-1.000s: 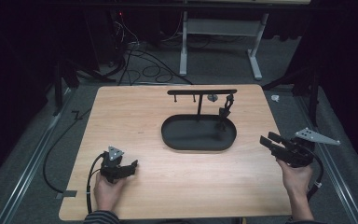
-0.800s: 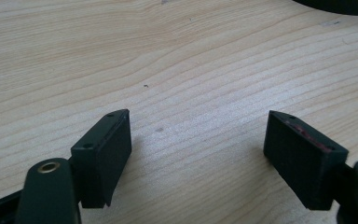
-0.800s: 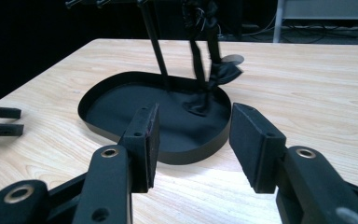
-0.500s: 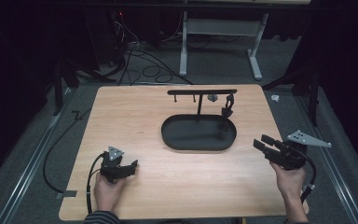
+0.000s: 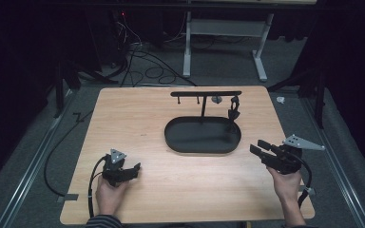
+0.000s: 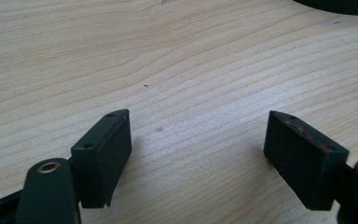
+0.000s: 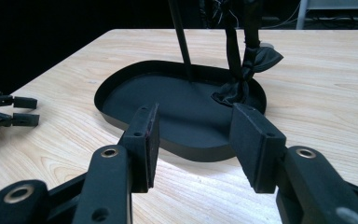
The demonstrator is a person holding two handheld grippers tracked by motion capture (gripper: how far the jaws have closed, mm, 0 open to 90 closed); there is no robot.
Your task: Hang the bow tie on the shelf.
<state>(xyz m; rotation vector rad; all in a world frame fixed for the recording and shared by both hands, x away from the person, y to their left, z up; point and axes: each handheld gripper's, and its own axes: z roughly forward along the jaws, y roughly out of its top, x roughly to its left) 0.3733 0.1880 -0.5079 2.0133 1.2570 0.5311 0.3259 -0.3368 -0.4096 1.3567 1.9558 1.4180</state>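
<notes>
A matte black oval tray (image 5: 202,142) with raised rim is faced across bare wood-grain table (image 5: 171,190) by right gripper (image 5: 261,148) and left gripper (image 5: 134,169), jaws parted, nothing held.

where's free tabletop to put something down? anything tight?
Free: the table's whole left half, between its left edge and the black tray; the front strip between the left tool and right tool. Tight: under the stand's crossbar, where a black strap hangs over the tray's right end.
</notes>
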